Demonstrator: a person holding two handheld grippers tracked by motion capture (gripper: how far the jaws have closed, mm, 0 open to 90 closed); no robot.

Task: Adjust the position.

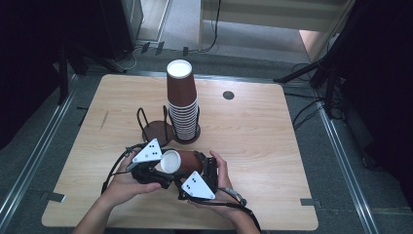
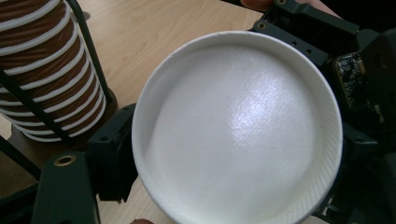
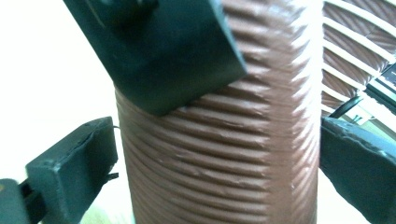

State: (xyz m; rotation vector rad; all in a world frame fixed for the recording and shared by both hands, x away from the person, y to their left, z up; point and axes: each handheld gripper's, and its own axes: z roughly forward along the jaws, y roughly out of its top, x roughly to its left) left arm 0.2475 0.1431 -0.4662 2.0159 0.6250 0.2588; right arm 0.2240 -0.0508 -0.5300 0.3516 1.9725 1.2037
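- Left gripper (image 1: 157,171): fingers (image 2: 109,158) drawn in nearly as far as they go, one dark pad at the left of the cup's rim in the left gripper view. Whether the pads bear on the rim I cannot tell. A grip at the mouth end would steady the cup or let it be pulled off along its axis.
- Right gripper (image 1: 207,170): fingers (image 3: 70,172) stand either side of the ribbed brown wall. The right pad seems to meet the wall; the left one shows a sliver of daylight, so a firm clamp cannot be confirmed. Another dark finger crosses the wall at upper left.
- Paper cup (image 1: 180,162): lying on its side between the two grippers, white mouth toward the left gripper, over the near middle of the table (image 1: 253,146). Judgement: held at two points so that nested cups can be pulled apart, or the cup turned for stacking.
- Cup stack (image 1: 183,102): upside down, upright inside the right ring of a wire holder, just behind the hands; the wires keep it from toppling.
- Empty holder ring (image 1: 155,127): left of the stack, vacant, likely the place for a second stack.
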